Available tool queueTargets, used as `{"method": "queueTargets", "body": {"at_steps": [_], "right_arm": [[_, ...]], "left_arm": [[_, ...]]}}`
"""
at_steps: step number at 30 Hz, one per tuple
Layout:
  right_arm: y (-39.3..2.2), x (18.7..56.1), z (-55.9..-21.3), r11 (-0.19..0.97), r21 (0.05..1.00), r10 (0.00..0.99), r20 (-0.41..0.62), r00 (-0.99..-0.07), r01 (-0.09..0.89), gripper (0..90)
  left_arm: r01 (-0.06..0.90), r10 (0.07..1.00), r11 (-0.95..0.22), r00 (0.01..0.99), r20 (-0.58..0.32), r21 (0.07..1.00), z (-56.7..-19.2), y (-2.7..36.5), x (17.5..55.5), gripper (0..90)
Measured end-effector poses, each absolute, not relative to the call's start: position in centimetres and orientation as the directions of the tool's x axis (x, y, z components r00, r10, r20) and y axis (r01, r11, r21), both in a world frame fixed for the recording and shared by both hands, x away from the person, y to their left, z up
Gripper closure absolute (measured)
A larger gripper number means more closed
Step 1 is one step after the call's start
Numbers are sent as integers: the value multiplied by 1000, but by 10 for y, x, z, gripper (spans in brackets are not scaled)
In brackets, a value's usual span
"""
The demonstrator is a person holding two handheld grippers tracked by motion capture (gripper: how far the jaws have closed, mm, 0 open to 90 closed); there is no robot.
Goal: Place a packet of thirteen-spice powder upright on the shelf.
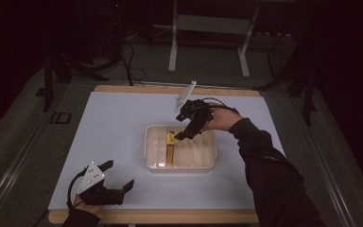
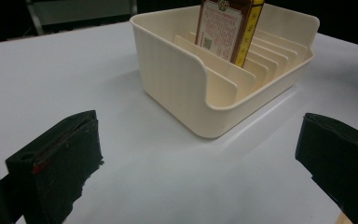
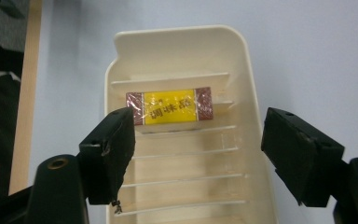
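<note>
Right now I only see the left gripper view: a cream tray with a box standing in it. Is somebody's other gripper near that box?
Observer: Yes. The right gripper hangs just above the box, jaws open.
Operator: What does the top of the box look like?
Observer: In the right gripper view its top end is yellow with dark red ends.
Operator: Where's my gripper?
Observer: The left gripper is open near the table's front edge, apart from the slotted tray.

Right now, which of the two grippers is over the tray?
The right gripper: it hangs open above the box in the tray. The left gripper sits open near the table's front edge.
</note>
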State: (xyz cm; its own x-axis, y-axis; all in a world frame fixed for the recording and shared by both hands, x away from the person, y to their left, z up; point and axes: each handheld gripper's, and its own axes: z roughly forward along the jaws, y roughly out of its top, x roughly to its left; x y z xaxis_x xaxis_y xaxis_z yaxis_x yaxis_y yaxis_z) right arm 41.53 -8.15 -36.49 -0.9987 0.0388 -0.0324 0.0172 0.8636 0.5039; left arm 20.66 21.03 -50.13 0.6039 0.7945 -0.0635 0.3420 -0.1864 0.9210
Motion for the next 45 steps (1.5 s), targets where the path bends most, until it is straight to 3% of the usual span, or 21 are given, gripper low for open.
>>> {"method": "queueTargets", "body": {"at_steps": [7,20,26,41,45], "right_arm": [[-97,417,-367,853,513,130,-28,-991,97,114],[-135,420,-376,774,588,296,-6,-955,236,132],[-154,419,-380,708,656,413,-86,-907,261,136],[-186,405,-393,523,768,615,-40,-788,369,141],[-193,396,-396,505,780,663,-76,-745,369,140]], "left_arm": [[343,795,-186,603,-64,921,-501,210,207,4],[344,795,-188,603,-63,920,-502,209,207,4],[345,795,-190,604,-62,919,-502,209,207,4],[345,793,-187,605,-66,920,-502,209,207,4],[345,793,-186,605,-66,920,-502,209,207,4]]}}
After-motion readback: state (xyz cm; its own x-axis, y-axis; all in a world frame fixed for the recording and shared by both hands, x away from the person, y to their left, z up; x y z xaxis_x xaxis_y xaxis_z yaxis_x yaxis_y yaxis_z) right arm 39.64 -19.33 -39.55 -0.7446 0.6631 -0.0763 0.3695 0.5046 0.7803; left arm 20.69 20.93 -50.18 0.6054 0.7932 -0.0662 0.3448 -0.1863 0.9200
